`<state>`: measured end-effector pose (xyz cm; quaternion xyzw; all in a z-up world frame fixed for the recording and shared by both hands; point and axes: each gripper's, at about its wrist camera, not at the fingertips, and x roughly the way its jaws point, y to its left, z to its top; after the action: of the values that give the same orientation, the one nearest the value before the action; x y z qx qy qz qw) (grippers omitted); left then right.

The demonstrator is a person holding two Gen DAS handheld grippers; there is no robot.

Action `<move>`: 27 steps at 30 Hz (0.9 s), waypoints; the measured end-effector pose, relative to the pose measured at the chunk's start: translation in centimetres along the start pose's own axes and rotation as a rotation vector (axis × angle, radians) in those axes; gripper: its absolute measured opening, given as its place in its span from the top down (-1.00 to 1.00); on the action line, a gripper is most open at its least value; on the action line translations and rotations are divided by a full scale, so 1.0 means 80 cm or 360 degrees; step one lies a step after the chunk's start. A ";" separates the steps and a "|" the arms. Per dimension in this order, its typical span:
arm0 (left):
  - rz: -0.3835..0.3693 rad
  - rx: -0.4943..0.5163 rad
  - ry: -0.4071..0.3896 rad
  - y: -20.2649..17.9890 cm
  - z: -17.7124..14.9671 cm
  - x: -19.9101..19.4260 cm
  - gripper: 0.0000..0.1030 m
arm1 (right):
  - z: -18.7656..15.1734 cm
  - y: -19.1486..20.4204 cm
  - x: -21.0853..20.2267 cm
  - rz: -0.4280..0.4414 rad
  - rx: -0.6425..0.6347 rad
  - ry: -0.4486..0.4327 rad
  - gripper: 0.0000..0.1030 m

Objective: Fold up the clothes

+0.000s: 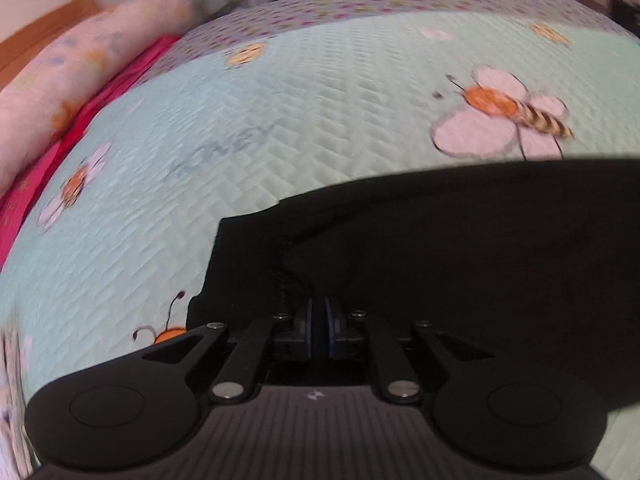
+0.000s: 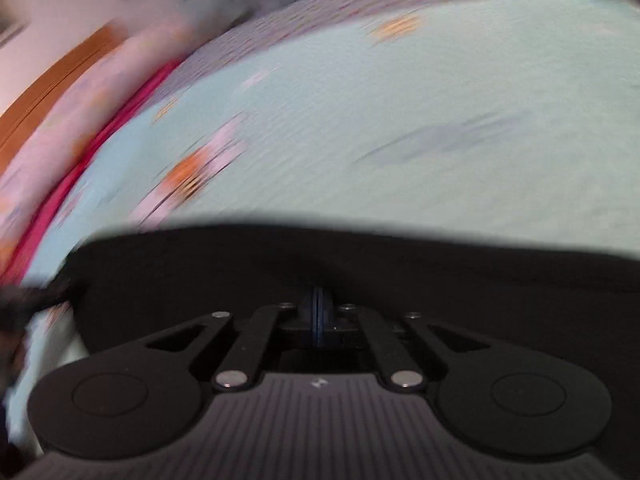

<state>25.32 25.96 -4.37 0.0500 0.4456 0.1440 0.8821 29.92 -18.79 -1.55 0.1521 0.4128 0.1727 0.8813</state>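
Observation:
A black garment (image 1: 460, 232) lies over the near part of a pale green quilted bedspread (image 1: 280, 100) printed with bees. My left gripper (image 1: 319, 304) is shut on a bunched edge of the garment near a seam; the blue pads pinch the cloth. In the right wrist view the same black garment (image 2: 360, 264) stretches across the lower frame, and my right gripper (image 2: 318, 300) is shut on its edge. The right wrist view is heavily blurred by motion.
A pink and white rolled blanket (image 1: 72, 80) and a magenta cloth (image 1: 80, 128) lie along the left edge of the bed. A wooden headboard or frame (image 1: 48, 24) stands at the far left. The bedspread (image 2: 400, 120) stretches away beyond the garment.

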 end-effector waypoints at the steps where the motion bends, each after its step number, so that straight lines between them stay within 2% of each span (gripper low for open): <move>1: 0.0022 -0.0013 -0.0008 -0.004 0.000 -0.007 0.82 | 0.006 -0.016 -0.023 0.0026 0.0058 -0.0067 0.80; 3: 0.0055 0.0029 -0.0045 -0.020 -0.003 -0.027 0.82 | 0.011 -0.052 -0.080 0.0115 0.0133 -0.0175 0.77; 6: -0.0035 0.0125 -0.0133 -0.062 -0.005 -0.063 0.82 | 0.002 -0.109 -0.151 0.0050 0.0170 -0.0304 0.63; 8: -0.0182 0.0137 -0.0165 -0.095 -0.005 -0.086 0.81 | -0.012 -0.151 -0.171 0.0011 0.0242 -0.0326 0.43; 9: -0.0261 0.0132 -0.0177 -0.114 -0.004 -0.096 0.81 | -0.019 -0.173 -0.181 -0.0009 0.0278 -0.0337 0.19; 10: -0.0338 0.0130 -0.0185 -0.134 -0.005 -0.103 0.79 | -0.026 -0.194 -0.190 -0.0028 0.0314 -0.0348 0.04; 13: -0.0517 0.0193 -0.0188 -0.202 -0.004 -0.119 0.53 | -0.046 -0.258 -0.220 -0.0087 0.0421 -0.0381 0.02; 16: -0.0588 0.0263 -0.0176 -0.267 -0.004 -0.123 0.49 | -0.067 -0.321 -0.250 -0.0146 0.0528 -0.0413 0.02; 21: -0.0625 0.0353 -0.0119 -0.345 -0.012 -0.122 0.49 | -0.082 -0.345 -0.229 0.0066 0.0656 -0.0310 0.02; 23: -0.0605 0.0384 -0.0116 -0.363 -0.016 -0.121 0.39 | -0.080 -0.354 -0.220 0.0186 0.0686 -0.0279 0.02; 27: -0.0564 0.0401 -0.0129 -0.376 -0.015 -0.116 0.34 | -0.074 -0.372 -0.203 0.0427 0.0747 -0.0219 0.02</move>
<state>25.43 -5.56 -4.42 0.0865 0.4260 -0.0723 0.8977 20.90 -51.63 -6.43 0.4169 0.3567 0.1767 0.8172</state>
